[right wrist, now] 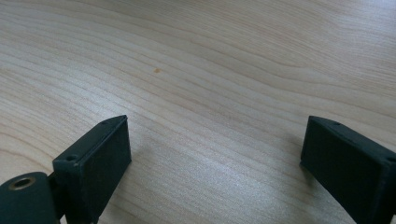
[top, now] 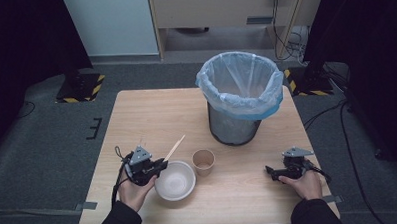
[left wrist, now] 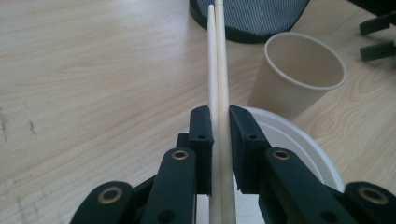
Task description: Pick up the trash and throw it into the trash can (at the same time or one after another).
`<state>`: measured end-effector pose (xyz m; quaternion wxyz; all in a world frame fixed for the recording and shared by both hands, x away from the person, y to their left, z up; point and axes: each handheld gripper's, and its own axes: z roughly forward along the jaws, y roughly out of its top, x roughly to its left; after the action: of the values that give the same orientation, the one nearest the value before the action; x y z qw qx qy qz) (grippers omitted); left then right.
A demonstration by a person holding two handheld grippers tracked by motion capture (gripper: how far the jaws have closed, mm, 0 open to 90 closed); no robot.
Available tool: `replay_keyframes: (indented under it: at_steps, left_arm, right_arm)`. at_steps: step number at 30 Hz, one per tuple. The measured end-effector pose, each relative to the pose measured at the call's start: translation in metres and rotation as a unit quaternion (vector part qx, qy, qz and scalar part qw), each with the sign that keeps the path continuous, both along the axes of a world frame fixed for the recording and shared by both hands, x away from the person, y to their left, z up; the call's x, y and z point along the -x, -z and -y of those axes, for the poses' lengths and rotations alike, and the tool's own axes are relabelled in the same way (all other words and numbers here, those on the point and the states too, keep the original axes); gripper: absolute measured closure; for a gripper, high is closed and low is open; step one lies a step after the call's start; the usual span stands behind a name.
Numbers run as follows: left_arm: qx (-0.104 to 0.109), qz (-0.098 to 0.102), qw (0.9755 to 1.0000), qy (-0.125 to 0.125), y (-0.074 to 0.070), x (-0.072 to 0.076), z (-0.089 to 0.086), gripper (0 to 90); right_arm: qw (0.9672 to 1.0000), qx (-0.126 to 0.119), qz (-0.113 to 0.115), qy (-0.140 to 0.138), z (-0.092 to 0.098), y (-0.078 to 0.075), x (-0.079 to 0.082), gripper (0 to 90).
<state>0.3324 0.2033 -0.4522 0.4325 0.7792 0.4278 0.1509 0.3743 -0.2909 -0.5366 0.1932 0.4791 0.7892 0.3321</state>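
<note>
The left gripper [left wrist: 219,122] is clamped on a pair of chopsticks [left wrist: 217,60] that jut ahead over the white bowl [left wrist: 299,144], beside the paper cup [left wrist: 299,70]. The right gripper [right wrist: 215,154] rests wide open and empty on the surface [right wrist: 210,60].

There are two chopsticks [left wrist: 218,70], lying side by side as a pair. There is one white bowl [top: 175,180]. There is one paper cup [top: 204,162]. There is one mesh bin [top: 239,98], and it carries one plastic liner bag [top: 235,78]. There is one table [top: 151,118] under all of these. There are two hand-held grippers: one left hand-held gripper [top: 161,167] and one right hand-held gripper [top: 269,172]. Each has two black jaws, four in all. Two hands come in, one hand [top: 134,192] on the left and another hand [top: 305,184] on the right.
</note>
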Motion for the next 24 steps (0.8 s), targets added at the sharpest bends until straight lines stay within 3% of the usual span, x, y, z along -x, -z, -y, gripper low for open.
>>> replay_keyframes:
  at_steps: [8,9,17,24]
  left_arm:
    - [0.004,0.030,0.9995,0.001,-0.013,0.001,0.000,79.5]
    - [0.008,0.045,0.9990,0.002,-0.020,0.000,-0.001,79.5]
    - [0.025,0.065,0.9976,0.000,-0.035,-0.002,-0.005,79.5]
    - [0.045,0.100,0.9940,0.002,-0.059,-0.007,-0.001,79.5]
  right_arm:
    - [1.0000,0.000,0.005,-0.001,0.000,0.001,0.000,8.4]
    - [1.0000,0.000,0.006,-0.001,0.000,0.001,0.000,8.4]
    - [0.9999,-0.001,0.010,-0.002,0.001,0.002,0.000,8.3]
    - [0.9999,-0.001,0.010,-0.002,0.001,0.002,0.000,8.3]
